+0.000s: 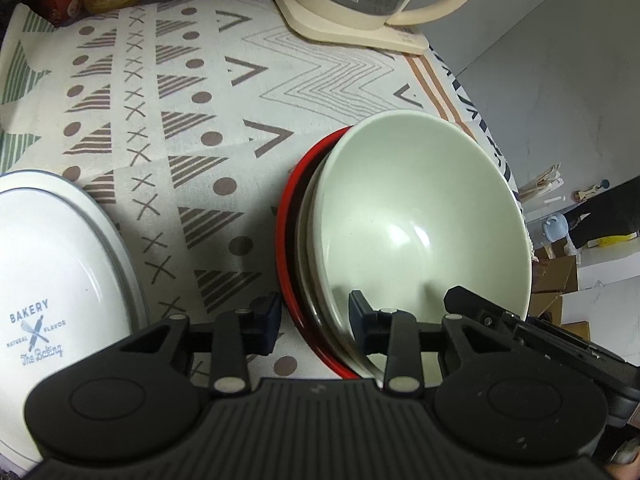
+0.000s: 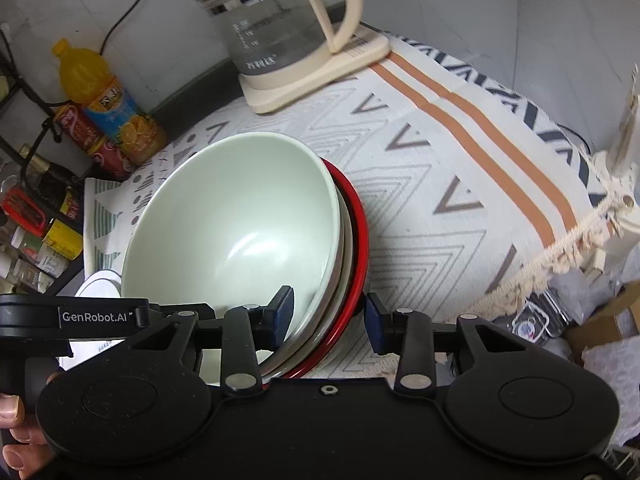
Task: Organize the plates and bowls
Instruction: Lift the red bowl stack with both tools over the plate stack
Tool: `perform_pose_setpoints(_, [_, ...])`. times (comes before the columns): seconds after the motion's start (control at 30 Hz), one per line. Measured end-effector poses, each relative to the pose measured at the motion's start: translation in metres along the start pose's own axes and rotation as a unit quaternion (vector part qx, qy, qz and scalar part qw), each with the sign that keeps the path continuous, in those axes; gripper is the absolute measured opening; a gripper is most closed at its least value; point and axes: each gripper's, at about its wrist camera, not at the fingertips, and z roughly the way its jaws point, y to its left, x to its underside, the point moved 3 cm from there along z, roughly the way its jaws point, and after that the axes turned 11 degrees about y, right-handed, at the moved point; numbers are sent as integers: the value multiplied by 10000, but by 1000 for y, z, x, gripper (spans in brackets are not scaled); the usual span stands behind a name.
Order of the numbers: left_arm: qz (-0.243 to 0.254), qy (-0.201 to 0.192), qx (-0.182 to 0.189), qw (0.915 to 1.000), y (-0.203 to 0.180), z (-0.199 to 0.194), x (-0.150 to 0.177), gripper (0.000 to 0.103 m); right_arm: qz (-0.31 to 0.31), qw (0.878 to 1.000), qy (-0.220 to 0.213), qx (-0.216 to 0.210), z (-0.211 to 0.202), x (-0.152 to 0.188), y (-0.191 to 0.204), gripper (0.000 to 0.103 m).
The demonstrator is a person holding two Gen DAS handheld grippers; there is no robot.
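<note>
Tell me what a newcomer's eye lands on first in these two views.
The big pale green bowl stands out first, nested in a stack of dishes with a red plate at the bottom, on the patterned tablecloth. Both open grippers, left and right, straddle the stack's rim from opposite sides. Behind sits a glass kettle on its cream base.

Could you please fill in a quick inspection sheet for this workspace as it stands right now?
Surface: patterned tablecloth.
Job's things: pale green bowl nested on a stack, red plate lowest visible; white BAKERY dish apart.
Clutter: glass kettle, juice bottle.
Grippers: left gripper and right gripper open, each straddling the stack's rim.
Cables: black cable on the wall.
Surroundings: cardboard boxes.
</note>
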Motion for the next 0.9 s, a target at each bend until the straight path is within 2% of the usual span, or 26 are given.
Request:
perform_pose_setpoints(0.4, [-89,-357,-121,9993,-1,-30,2,34,-433,9986,-210,-238,-13,-14,20,37])
perform_pose_setpoints(0.9, [-615,-935,-416,9928,18,-72,13,34,-1131,9905,-256,-743,-15,-30,60,37])
